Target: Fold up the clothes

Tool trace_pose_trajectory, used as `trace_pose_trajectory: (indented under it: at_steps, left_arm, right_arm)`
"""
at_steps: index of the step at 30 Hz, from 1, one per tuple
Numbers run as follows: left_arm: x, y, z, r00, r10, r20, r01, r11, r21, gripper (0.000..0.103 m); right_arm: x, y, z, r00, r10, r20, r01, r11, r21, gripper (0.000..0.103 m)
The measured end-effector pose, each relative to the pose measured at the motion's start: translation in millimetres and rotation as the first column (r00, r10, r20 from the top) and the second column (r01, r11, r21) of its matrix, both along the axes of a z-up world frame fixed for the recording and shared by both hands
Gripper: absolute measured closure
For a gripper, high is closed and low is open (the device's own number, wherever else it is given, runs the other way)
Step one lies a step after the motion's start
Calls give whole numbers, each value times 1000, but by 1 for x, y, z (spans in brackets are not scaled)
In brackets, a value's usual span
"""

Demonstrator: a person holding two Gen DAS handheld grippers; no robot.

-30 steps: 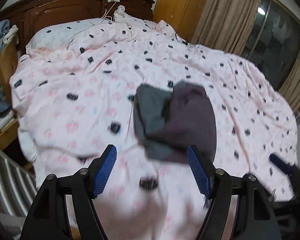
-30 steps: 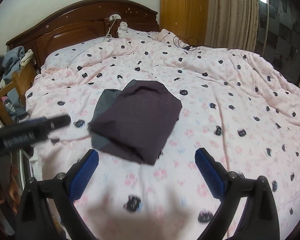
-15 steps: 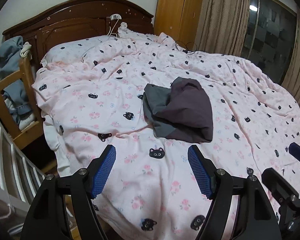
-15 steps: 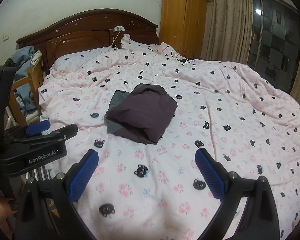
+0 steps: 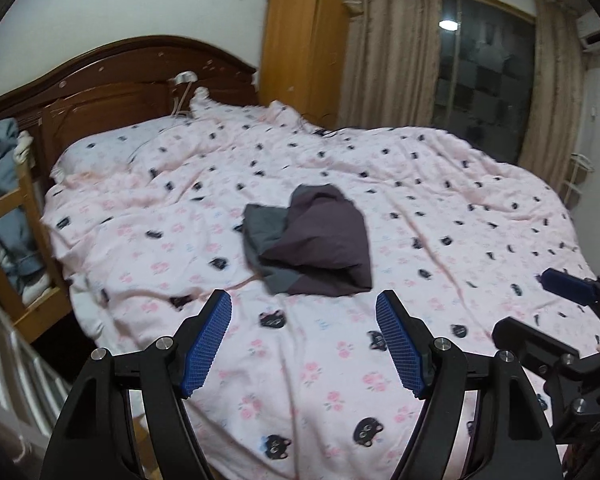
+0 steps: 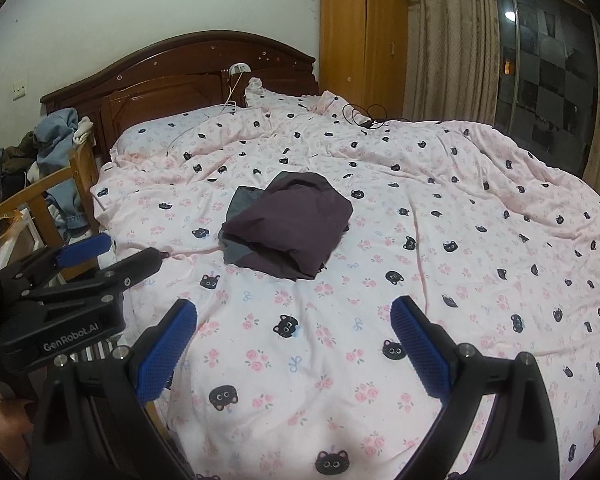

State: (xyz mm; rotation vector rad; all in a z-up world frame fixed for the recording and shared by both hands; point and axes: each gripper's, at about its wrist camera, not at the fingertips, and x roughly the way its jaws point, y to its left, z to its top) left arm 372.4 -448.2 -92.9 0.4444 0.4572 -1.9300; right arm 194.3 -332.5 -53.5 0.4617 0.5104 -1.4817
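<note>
The folded dark garment (image 6: 286,226) lies mid-quilt (image 6: 460,240), long axis toward the headboard (image 6: 172,68). Left gripper (image 5: 304,340) and right gripper (image 6: 294,340) hover short of the garment, about equally near, jaws wide and empty.

Dim indoor light, perhaps motion-blurred.

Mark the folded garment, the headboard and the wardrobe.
folded garment (image 6: 288,232): right wrist view, purple top layer.
headboard (image 6: 172,76): right wrist view, carved dark wood panel.
wardrobe (image 5: 300,48): left wrist view, orange door front.
</note>
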Motion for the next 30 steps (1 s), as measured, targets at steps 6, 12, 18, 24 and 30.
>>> trace_pose_trajectory:
  at_steps: [6,12,18,24,30]
  left_arm:
    - [-2,3,6,999,-6,-35,5,999,-35,33]
    - [-8,2,5,1000,-17,-19,17,1000,-22,33]
    - [-7,2,4,1000,0,-16,0,1000,-12,33]
    - [-9,3,4,1000,19,3,-19,1000,-22,33]
    - [-9,3,5,1000,-14,-19,14,1000,-13,33]
  right_arm:
    - [-12,3,-2,1000,-18,22,18,1000,9,4]
    - [-16,4,-2,999,-18,37,17,1000,11,4]
    - [-15,4,-4,999,-6,49,5,1000,17,4]
    - [-12,4,-6,999,0,47,-1,1000,21,4]
    - [-12,5,-6,999,-1,51,0,1000,18,4]
